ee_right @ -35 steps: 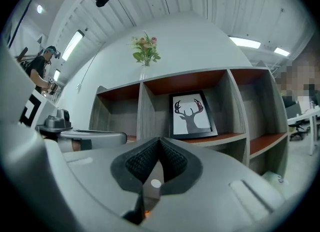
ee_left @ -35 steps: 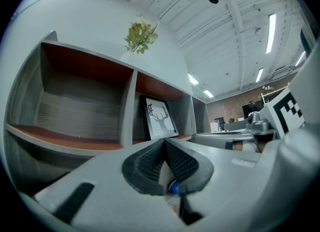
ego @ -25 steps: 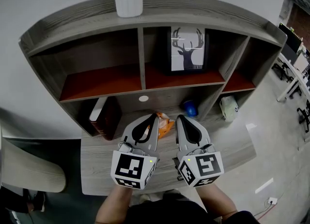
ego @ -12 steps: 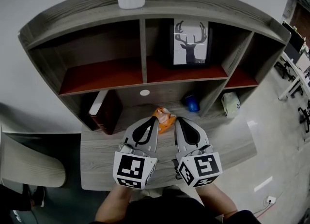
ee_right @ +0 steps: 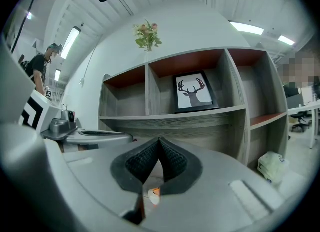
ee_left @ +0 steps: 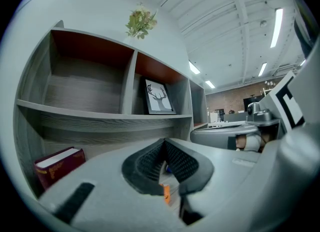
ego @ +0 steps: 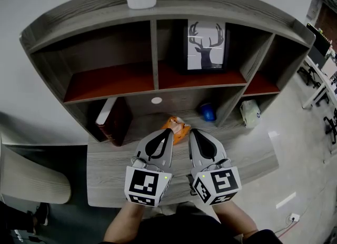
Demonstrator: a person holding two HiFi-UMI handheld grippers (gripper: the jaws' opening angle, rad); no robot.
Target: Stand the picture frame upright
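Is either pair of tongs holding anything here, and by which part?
Nothing is held. Left tongs and right tongs are both shut, empty; the picture frame stands on the shelf, untouched.

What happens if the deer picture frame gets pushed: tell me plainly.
The picture frame looks flat and thin, standing on its narrow bottom edge, so a push would probably tip it. Its straight black border suggests it is stiff, not floppy. Flat sides: unlikely to roll.
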